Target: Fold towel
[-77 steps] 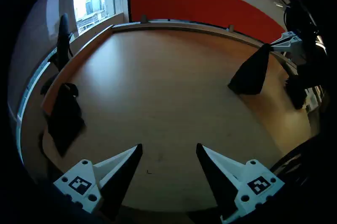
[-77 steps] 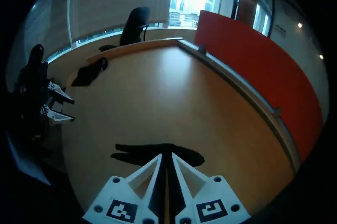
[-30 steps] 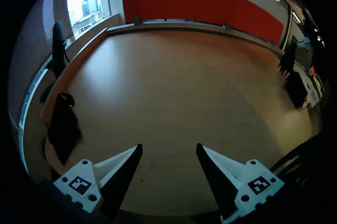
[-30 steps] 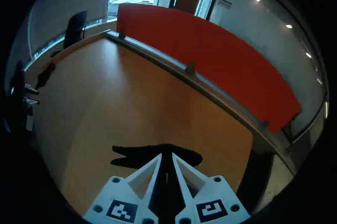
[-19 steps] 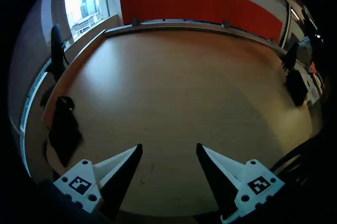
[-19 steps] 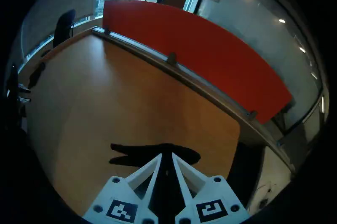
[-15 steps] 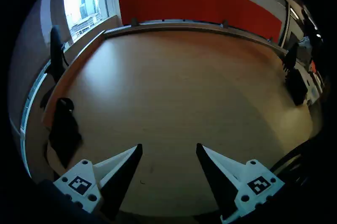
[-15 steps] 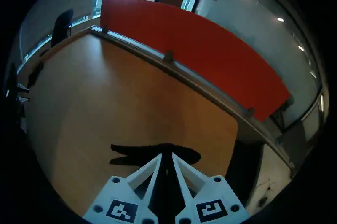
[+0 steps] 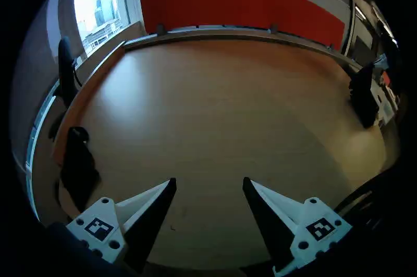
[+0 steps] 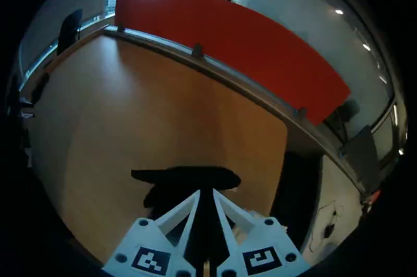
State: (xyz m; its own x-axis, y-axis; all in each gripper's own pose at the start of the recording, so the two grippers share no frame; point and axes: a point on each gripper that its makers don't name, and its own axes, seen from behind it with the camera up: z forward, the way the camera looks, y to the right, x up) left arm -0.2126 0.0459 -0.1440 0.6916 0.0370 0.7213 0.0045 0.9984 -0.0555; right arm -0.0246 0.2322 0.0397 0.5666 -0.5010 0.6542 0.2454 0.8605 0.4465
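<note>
In the right gripper view, my right gripper (image 10: 206,191) is shut on a dark towel (image 10: 182,177), which bunches out to both sides just past the fingertips. It hovers over the wooden table (image 10: 156,99), close to the table's right end. In the left gripper view, my left gripper (image 9: 208,181) stands open above the table's near edge with nothing between its fingers. At the far right of that view hangs a dark shape (image 9: 362,97) that looks like the same towel; what grips it is too dim to make out.
A second dark cloth (image 9: 78,165) lies at the table's left edge, seen small as a dark cloth (image 10: 39,86) in the right gripper view. A red partition (image 9: 240,8) runs along the far side. An office chair (image 9: 65,68) stands by the window.
The right gripper has swung with the towel from mid-table toward the table's right end, still shut on it. The left gripper stayed open and barely shifted.
</note>
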